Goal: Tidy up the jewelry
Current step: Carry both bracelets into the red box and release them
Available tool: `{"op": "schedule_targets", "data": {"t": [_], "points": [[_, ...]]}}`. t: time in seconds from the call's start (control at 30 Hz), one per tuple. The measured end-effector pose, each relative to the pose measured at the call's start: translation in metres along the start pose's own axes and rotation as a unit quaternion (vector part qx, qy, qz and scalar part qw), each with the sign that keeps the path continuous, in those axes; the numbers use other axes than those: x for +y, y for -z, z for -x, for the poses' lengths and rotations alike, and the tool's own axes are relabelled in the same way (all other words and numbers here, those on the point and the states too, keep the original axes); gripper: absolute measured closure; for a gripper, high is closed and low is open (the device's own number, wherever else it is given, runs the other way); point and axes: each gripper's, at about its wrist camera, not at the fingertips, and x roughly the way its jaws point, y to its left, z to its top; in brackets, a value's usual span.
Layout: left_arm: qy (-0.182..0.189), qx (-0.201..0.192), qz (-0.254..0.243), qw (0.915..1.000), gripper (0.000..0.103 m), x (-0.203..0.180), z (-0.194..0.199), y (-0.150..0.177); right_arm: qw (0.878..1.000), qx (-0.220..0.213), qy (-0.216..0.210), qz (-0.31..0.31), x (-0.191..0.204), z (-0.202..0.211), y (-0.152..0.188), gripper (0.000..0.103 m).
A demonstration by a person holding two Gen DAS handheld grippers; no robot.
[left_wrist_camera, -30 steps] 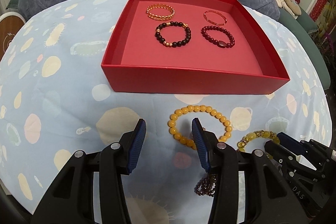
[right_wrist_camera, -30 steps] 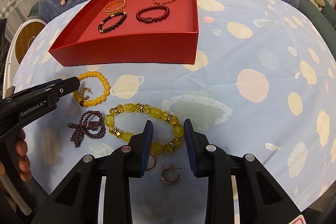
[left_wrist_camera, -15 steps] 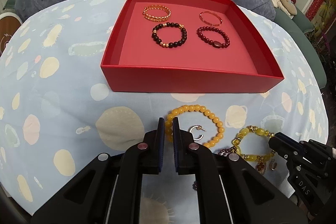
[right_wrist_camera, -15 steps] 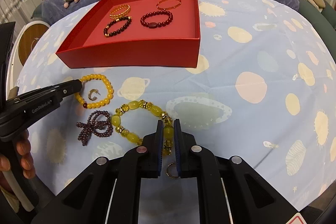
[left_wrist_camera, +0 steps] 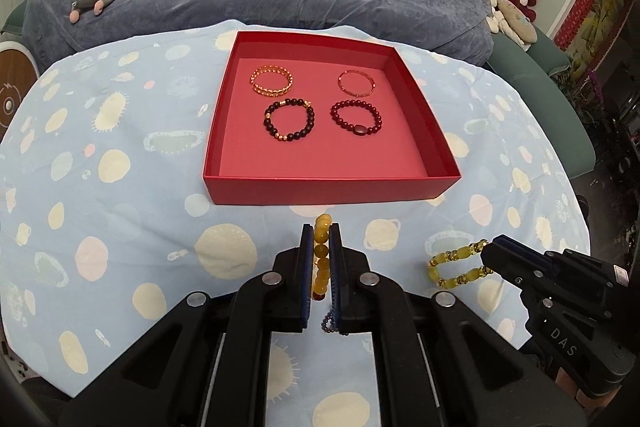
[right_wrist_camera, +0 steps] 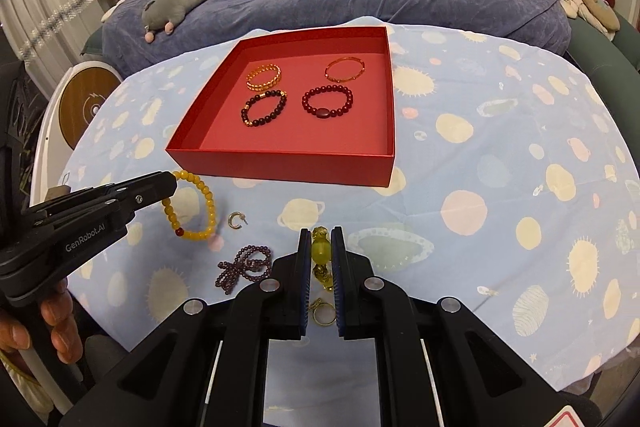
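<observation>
Here the red box point(left_wrist_camera: 332, 193) is the landmark: an open tray sitting on the cloth-covered surface point(left_wrist_camera: 120, 211), with bare floor along its near half. At its far end lie four bracelets, a gold chain bracelet point(left_wrist_camera: 272, 81) and a thin red bangle point(left_wrist_camera: 356, 83) behind, a dark beaded bracelet point(left_wrist_camera: 289, 119) and a maroon beaded bracelet point(left_wrist_camera: 356, 117) in front.

Just short of the box's near wall, both tools are loaded. The left tool point(left_wrist_camera: 321, 243) is closed narrowly on the amber bead bracelet point(left_wrist_camera: 322, 259), which in the right wrist view hangs from its tip clear of the cloth. The right tool point(right_wrist_camera: 321, 247), near the same wall, is pinched on the yellow-green bracelet point(right_wrist_camera: 321, 251).

So the step in hand looks like the carry: two bracelets picked up and not yet over the box. The next move calls for taking each over the near wall and letting it go on the empty floor on the near side of the four bracelets, spaced so the loops do not overlap.

Left on the cloth before the box are a purple bead strand point(right_wrist_camera: 244, 267), a small hoop earring point(right_wrist_camera: 236, 219) and a gold ring point(right_wrist_camera: 323, 313).
</observation>
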Motion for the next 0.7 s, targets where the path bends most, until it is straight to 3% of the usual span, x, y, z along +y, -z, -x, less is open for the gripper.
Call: {"op": "schedule_targets", "data": {"t": [0.2,0.4,0.7], "points": [[0.023,-0.015,-0.003,0.9996,0.096,-0.004,0.021,-0.017,1.0,-0.015,-0.008,0.003,0.0,0.019,-0.018,0.094],[0.042,-0.034,-0.012,0.9984,0.096,-0.015,0.026,-0.052,0.999,-0.04,-0.021,0.013,0.006,0.026,-0.061,0.094],[0.07,-0.03,0.002,0.9971,0.096,-0.017,-0.004,-0.098,0.998,-0.05,-0.042,0.004,0.018,-0.006,-0.117,0.093]]}}
